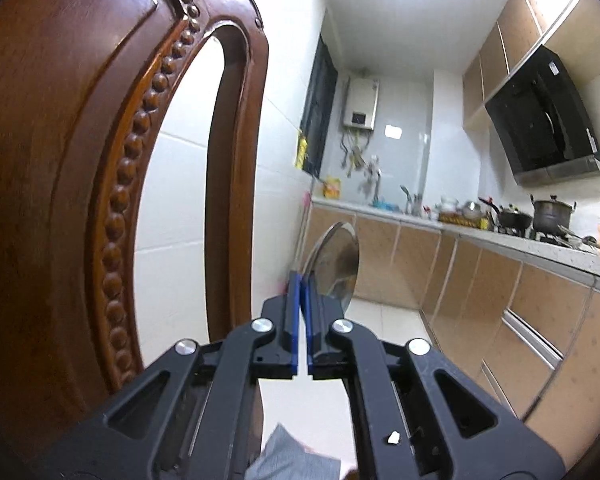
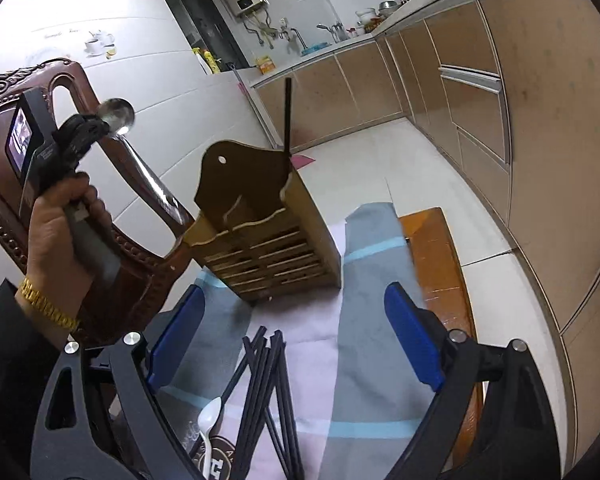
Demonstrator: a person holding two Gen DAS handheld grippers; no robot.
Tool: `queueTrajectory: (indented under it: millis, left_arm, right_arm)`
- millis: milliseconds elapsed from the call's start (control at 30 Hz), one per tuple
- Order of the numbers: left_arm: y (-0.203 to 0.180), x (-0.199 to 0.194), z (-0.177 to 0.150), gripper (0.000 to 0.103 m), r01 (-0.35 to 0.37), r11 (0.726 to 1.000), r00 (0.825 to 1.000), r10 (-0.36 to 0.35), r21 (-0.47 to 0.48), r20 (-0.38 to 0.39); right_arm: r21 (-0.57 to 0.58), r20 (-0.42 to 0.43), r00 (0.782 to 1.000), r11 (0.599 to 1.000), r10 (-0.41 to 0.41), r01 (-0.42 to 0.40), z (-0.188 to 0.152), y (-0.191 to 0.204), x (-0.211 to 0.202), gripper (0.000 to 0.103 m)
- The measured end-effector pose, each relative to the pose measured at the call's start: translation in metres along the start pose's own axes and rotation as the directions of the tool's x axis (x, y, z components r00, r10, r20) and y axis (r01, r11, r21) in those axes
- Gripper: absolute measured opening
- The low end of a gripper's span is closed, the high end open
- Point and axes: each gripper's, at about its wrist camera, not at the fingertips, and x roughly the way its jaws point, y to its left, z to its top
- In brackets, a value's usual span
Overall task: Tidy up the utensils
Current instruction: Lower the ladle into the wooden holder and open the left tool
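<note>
While the metal spoon [image 1: 336,258] is pinched near its neck by the left gripper [image 1: 302,292], whose blue pads are closed tight on it, its bowl stands up past the fingertips and its handle slants down toward the wooden utensil holder [image 2: 268,236], as the right wrist view shows. The holder stands on a striped cloth [image 2: 364,280] beside a carved wooden chair [image 2: 100,184], and one black chopstick [image 2: 287,116] is already upright in its far compartment. Below the right gripper [image 2: 296,344], whose jaws are spread wide with nothing between them, a bundle of black chopsticks [image 2: 272,392] and a white plastic spoon [image 2: 210,420] lie on the cloth.

The metal spoon is judged stiff, light and slick, so a firm pinch on the flat of the handle is favoured over the rounded bowl. The chopsticks are judged thin, rigid and prone to roll or fan apart; they are best taken across their middle, where they lie closest together. The plastic spoon is judged very light and somewhat brittle, and its narrow handle is the better hold.
</note>
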Motion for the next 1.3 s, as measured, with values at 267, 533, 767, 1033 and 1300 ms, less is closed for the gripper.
queueTrajectory:
  millis: [267, 533, 767, 1033, 1300]
  left_arm:
    - [-0.013, 0.002, -0.042, 0.002, -0.091, 0.996, 0.991, 0.089, 0.013, 0.097]
    - [-0.027, -0.013, -0.092, 0.003, -0.046, 0.993, 0.998, 0.041, 0.108, 0.051]
    - [-0.018, -0.047, -0.106, 0.039, 0.018, 0.986, 0.999, -0.023, 0.163, 0.029]
    - [0.006, -0.136, -0.098, 0.082, 0.203, 0.941, 0.979, -0.187, 0.272, -0.082]
    - [0.045, -0.235, -0.097, 0.092, 0.403, 0.888, 0.88, -0.31, 0.22, -0.359]
  right_arm:
    - [0.047, -0.011, 1.0, 0.999, 0.011, -0.011, 0.0, -0.011, -0.004, 0.089]
    - [0.064, -0.026, 0.999, 0.998, 0.029, -0.027, 0.0, -0.009, -0.001, 0.089]
    - [0.065, -0.037, 0.999, 0.997, 0.04, -0.037, 0.0, -0.007, -0.002, 0.089]
    - [0.025, -0.045, 0.998, 0.999, 0.031, -0.03, -0.003, 0.002, -0.01, 0.089]
    - [-0.051, -0.116, 0.993, 0.999, -0.011, 0.006, -0.026, 0.014, -0.029, 0.089]
